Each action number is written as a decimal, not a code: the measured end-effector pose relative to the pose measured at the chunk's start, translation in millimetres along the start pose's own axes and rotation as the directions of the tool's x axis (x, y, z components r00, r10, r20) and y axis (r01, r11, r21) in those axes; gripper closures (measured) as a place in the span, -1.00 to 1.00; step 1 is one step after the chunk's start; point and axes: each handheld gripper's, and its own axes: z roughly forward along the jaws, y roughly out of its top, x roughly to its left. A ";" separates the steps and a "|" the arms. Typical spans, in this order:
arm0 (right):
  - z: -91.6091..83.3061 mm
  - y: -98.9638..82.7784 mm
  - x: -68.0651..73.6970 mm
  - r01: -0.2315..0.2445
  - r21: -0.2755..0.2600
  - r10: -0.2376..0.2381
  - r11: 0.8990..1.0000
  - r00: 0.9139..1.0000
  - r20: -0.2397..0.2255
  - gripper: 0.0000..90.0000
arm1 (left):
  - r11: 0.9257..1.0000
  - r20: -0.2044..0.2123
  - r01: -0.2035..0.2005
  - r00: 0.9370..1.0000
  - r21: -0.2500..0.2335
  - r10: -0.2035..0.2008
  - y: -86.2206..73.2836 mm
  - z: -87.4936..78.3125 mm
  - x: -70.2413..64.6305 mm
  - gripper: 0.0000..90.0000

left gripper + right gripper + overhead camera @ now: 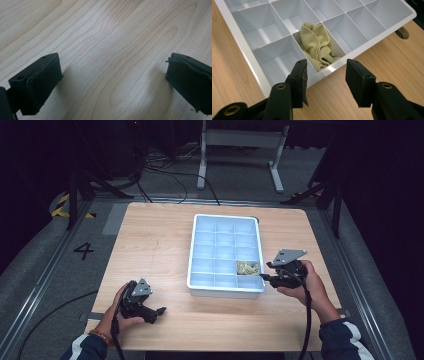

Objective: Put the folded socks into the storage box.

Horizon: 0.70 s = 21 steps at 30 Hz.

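left tool [159, 310]: held low over the bare wooden surface [155, 245], jaws spread wide, nothing gripped | right tool [325, 75]: held at the tray's right rim, jaws parted, empty | yellow cloth [318, 46]: crumpled in a right-edge compartment of the white divided tray [192, 265], second row from the near end

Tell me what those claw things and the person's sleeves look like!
Both are black. The left gripper and right gripper each have two blocky black jaws, a grey three-cornered plate on top and a black cable trailing back. The sleeves are dark blue with white stripes, and an orange band circles the left wrist.
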 end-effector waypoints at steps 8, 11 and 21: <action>-9.1 -16.5 1.0 -0.004 0.004 0.003 1.000 0.999 0.033 0.05 | 1.000 -0.001 0.000 1.000 0.000 0.000 0.0 0.0 0.0 -0.99; -13.1 -23.3 1.2 -0.010 0.001 0.010 1.000 0.999 0.051 0.01 | 1.000 -0.001 -0.001 1.000 0.000 0.001 0.0 -0.1 0.0 -0.99; -15.1 -49.7 4.1 -0.016 0.036 0.013 0.999 0.996 0.085 -0.11 | 1.000 -0.001 -0.001 1.000 0.000 0.001 0.0 -0.1 0.0 -0.99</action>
